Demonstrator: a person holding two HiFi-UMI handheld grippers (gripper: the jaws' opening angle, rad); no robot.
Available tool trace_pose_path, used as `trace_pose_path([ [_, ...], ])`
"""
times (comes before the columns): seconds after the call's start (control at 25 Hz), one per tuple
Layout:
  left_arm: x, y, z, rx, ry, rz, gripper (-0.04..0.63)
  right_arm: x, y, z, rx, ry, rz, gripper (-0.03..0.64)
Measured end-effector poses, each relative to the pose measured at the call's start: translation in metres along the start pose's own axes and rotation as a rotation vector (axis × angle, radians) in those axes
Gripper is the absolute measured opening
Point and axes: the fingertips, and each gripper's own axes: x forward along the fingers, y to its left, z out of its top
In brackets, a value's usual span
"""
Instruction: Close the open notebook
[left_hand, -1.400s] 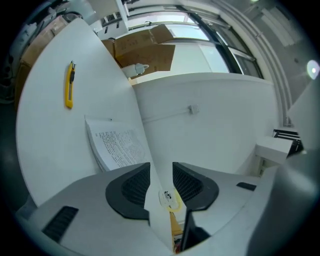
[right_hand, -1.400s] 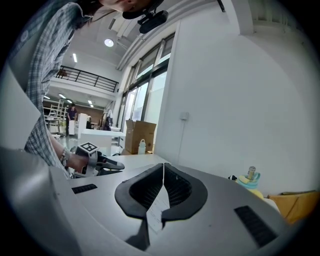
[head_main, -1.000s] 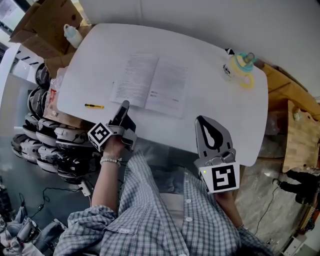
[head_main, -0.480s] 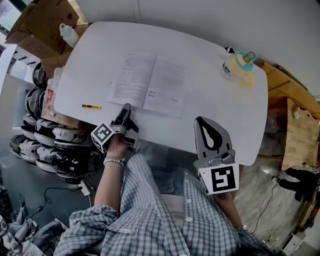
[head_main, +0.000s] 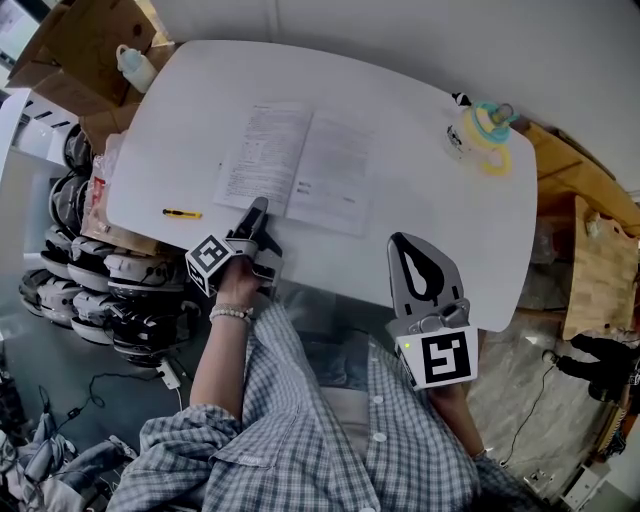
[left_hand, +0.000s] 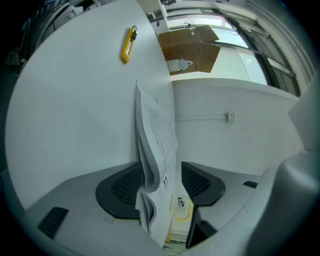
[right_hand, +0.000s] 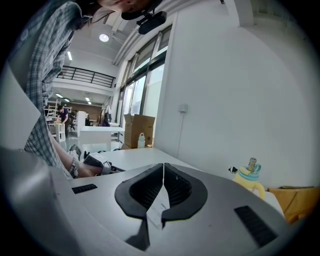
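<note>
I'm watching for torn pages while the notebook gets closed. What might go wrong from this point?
1. The fingers of the left gripper have just been opening and now stand apart with several leaves of the notebook between them; closing there may catch only a few sheets and crease them.
2. The right gripper is shut and held apart from the notebook, so nothing steadies the other half; it may slide on the table when flipped.
</note>
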Motion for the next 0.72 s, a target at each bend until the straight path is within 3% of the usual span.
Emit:
trace_pose_path([
  [0.36, 0.006, -0.003, 0.0, 0.025, -0.003, -0.016, 0.232, 0.003, 0.0, -0.003, 0.024, 0.019, 0.004, 0.023],
  [0.44, 0.005, 0.003, 0.0, 0.03, -0.004, 0.017, 0.175, 0.004, 0.001, -0.004, 0.025, 0.021, 0.005, 0.023],
  [0.48, 0.005, 0.007, 0.0, 0.026, -0.007, 0.031, 0.105, 0.005, 0.001, -0.004, 0.023, 0.02, 0.006, 0.023],
  [0.6, 0.003, 0.01, 0.002, 0.029, -0.026, 0.041, 0.07, 0.005, 0.001, -0.004, 0.022, 0.021, 0.009, 0.023],
  [0.72, 0.003, 0.006, 0.002, 0.098, -0.039, 0.058, 0.058, 0.005, 0.001, -0.006, 0.025, 0.027, 0.007, 0.023],
])
